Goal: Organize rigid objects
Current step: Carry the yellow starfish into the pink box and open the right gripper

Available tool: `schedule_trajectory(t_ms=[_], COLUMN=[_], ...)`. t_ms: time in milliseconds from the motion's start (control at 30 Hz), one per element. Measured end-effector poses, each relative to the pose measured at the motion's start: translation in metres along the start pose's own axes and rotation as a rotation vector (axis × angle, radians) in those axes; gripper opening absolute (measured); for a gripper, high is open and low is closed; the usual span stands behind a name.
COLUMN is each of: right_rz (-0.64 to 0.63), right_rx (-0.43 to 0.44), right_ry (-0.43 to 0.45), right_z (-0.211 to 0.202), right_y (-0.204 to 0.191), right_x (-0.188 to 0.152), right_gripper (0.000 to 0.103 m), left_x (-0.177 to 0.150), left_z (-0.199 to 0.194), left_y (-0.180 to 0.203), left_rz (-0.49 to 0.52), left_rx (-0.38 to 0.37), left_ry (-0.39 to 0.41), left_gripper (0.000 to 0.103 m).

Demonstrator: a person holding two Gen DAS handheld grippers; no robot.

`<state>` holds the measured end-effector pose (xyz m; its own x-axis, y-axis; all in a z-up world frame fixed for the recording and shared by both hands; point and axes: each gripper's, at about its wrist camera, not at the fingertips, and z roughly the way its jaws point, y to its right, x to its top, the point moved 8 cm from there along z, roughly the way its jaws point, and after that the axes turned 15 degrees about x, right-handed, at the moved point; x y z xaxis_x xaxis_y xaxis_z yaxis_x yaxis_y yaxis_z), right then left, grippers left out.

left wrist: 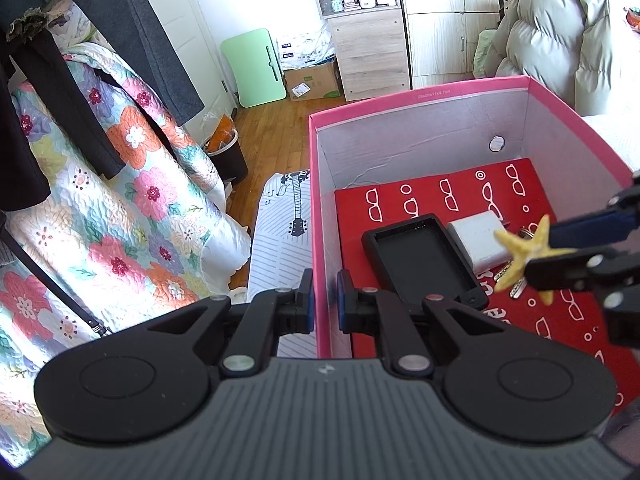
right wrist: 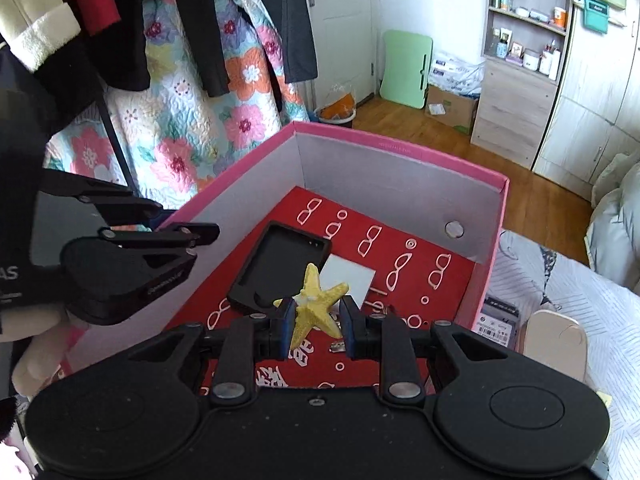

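Your right gripper (right wrist: 316,322) is clenched on the yellow starfish (right wrist: 316,304), pinching it across its body so the arms stick out past the pads, and you carry it above the inside of the pink box (left wrist: 420,98). That hold looks chosen to keep the fragile points free of pressure; from the left wrist view the same starfish (left wrist: 524,254) hangs over the cluster of things on the box floor, not yet touching any of them as far as the frames show.

Your left gripper (left wrist: 324,300) is closed on the near wall of the box, one finger outside and one inside, which I judge is there to steady the light cardboard while you load it.

Inside, a red printed sheet (left wrist: 440,196) with white spectacle outlines lies across the floor. On it rest a black rectangular tray or case (left wrist: 420,260), open side up, a white block (left wrist: 476,240) just beside it, and some metal keys (left wrist: 516,286) partly hidden under the starfish. A round metal eyelet (left wrist: 497,143) sits in the far wall.

Bare red sheet remains toward the far wall and the right side, so you have room to set the starfish down apart from the case. Beyond the box are a flowered quilt (left wrist: 132,184) and hanging dark clothes (right wrist: 132,40).
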<state>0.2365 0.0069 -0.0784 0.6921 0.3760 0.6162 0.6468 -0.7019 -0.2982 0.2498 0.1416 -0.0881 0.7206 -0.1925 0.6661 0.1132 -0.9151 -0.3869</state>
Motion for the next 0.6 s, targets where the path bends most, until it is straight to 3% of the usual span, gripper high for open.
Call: schedule_trajectory(t_ms=[133, 200, 300, 433, 600], right_rz=[-0.027, -0.067, -0.057, -0.089, -0.059], right_rx=[0.004, -0.036, 0.002, -0.047, -0.073], right_ry=[-0.064, -0.029, 0.019, 0.137, 0.137], right_z=[0.005, -0.002, -0.021, -0.058, -0.096], right_y=[-0.005, -0.007, -0.01, -0.009, -0.002], right_x=[-0.011, -0.011, -0.011, -0.013, -0.023], right_gripper=[0.028, 0.033, 0.04, 0.052, 0.053], left_x=[-0.001, -0.001, 0.0, 0.001, 0.0], left_z=[0.001, 0.0, 0.0, -0.001, -0.001], left_y=[0.0, 0.001, 0.0, 0.0, 0.0], left_rz=[0.005, 0.003, -0.004, 0.002, 0.001], left_rx=[0.001, -0.001, -0.01, -0.006, -0.006], left_ry=[-0.012, -0.012, -0.016, -0.015, -0.015], left_gripper=[0.009, 0.009, 0.009, 0.009, 0.009])
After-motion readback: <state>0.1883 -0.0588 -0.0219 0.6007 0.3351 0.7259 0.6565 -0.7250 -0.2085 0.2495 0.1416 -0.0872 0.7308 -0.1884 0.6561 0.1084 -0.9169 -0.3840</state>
